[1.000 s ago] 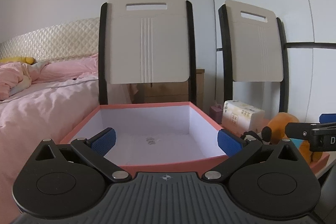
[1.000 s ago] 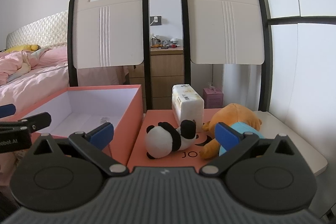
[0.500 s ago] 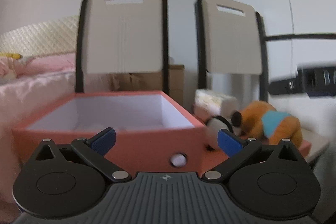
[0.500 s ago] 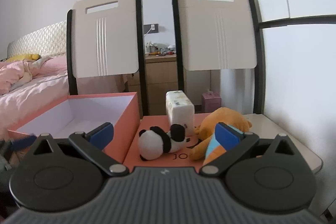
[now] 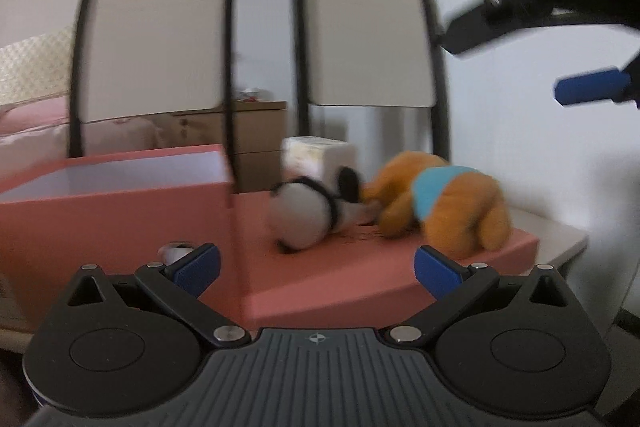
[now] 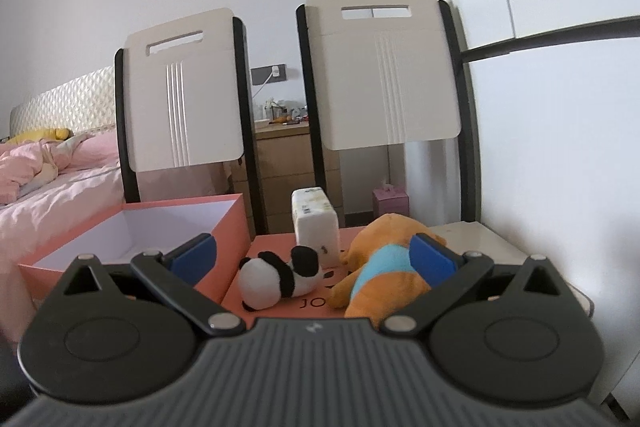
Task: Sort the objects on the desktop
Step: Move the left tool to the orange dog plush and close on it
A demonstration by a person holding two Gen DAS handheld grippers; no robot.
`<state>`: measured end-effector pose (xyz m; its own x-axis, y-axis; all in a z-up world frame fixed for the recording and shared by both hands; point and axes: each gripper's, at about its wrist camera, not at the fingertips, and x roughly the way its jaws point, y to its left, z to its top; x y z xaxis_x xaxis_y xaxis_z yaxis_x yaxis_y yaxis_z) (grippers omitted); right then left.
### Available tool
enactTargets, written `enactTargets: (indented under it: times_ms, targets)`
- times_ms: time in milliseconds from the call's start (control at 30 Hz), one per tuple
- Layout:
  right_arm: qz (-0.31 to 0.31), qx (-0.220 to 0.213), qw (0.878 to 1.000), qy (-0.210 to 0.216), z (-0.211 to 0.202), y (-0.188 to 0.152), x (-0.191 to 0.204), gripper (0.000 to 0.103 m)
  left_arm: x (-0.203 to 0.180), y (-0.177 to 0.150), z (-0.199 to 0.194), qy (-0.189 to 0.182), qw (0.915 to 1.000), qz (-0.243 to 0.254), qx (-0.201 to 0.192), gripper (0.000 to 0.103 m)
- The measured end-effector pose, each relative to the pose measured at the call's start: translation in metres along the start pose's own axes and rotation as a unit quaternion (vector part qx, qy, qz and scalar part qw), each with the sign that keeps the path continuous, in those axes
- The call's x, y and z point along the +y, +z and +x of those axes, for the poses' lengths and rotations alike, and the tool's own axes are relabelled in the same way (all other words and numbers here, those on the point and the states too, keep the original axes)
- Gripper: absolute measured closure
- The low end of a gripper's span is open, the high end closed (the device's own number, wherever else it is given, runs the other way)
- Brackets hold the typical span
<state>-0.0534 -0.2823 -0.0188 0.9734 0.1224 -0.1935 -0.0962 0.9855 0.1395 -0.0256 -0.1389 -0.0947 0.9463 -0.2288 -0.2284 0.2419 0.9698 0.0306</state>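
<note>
An open salmon box (image 5: 116, 203) (image 6: 132, 231) with a white inside stands at the left. Beside it lies its flat salmon lid (image 5: 380, 267) (image 6: 280, 303). On the lid rest a panda plush (image 5: 304, 215) (image 6: 276, 275), an orange plush in a blue shirt (image 5: 444, 203) (image 6: 384, 267) and a white tissue pack (image 5: 316, 157) (image 6: 314, 223). My left gripper (image 5: 316, 267) is open, low in front of the lid's edge. My right gripper (image 6: 314, 255) is open and empty, higher, facing the panda; one of its blue fingers (image 5: 592, 91) shows in the left wrist view at the upper right.
Two white chair backs (image 6: 180, 91) (image 6: 384, 71) rise behind the box and lid. A wooden nightstand (image 6: 288, 155) stands between them, with a pink bed (image 6: 48, 179) at the left and a white wall at the right. The pale tabletop (image 6: 472, 235) shows right of the lid.
My left gripper has swung right and dropped, from over the box's inside to the lid's front edge. My right gripper has risen, so the toys sit lower in its view.
</note>
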Motion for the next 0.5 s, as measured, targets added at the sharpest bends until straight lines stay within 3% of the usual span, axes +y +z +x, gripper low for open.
enactTargets:
  times_ms: [233, 367, 500]
  targets:
    - [0.003, -0.001, 1.000, 0.005, -0.008, 0.000, -0.010, 0.000, -0.053, 0.002, 0.034, -0.042, 0.9990, 0.004, -0.015, 0.000]
    - [0.008, -0.004, 1.000, 0.005, -0.012, 0.000, -0.014, 0.000, -0.074, 0.004, 0.058, -0.031, 0.9993, 0.008, -0.021, 0.000]
    - [0.011, -0.006, 1.000, 0.003, -0.014, 0.000, -0.018, 0.000, -0.087, 0.009, 0.068, -0.047, 0.9986, -0.001, -0.025, 0.000]
